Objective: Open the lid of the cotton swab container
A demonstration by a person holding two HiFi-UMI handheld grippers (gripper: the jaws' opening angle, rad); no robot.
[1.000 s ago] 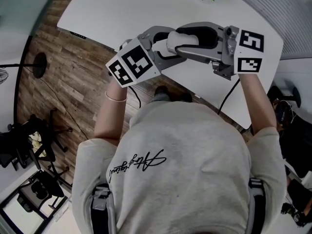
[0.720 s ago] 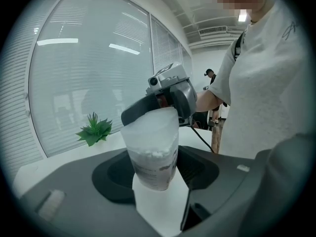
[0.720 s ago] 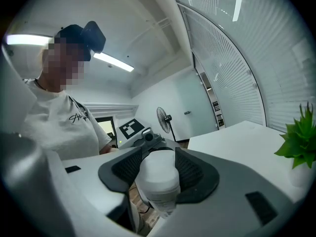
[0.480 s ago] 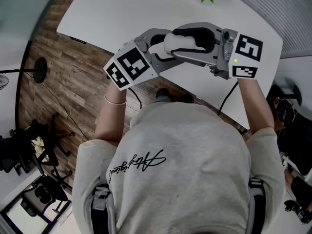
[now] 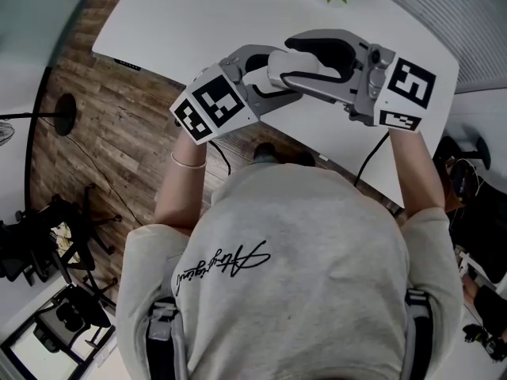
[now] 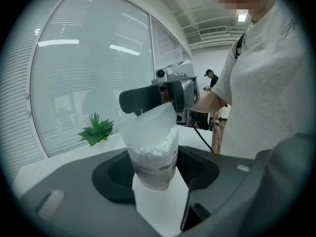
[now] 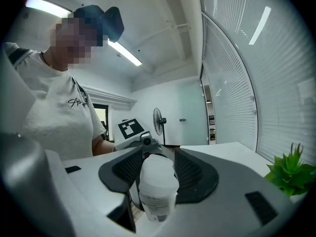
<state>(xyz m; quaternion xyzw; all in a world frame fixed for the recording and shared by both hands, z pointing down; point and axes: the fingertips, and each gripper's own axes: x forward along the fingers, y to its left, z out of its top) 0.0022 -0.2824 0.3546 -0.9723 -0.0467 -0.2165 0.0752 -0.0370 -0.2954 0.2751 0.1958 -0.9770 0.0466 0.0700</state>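
- Shirt [image 5: 301, 291]: a black handwritten-style script slants across the back; its looping letters cannot be read for certain, and the same script on the chest in the right gripper view is too small
- Cotton swab container [image 6: 154, 157]: a label band low on its wall carries rows of small dark print, too blurred to read in either gripper view
- Left cube [image 5: 212, 105] on the left gripper [image 6: 155, 177]: black-and-white square markers on 2 visible faces, no letters or digits
- Right cube [image 5: 408, 85] on the right gripper [image 7: 159, 174]: the same coded squares on 2 faces, nothing readable
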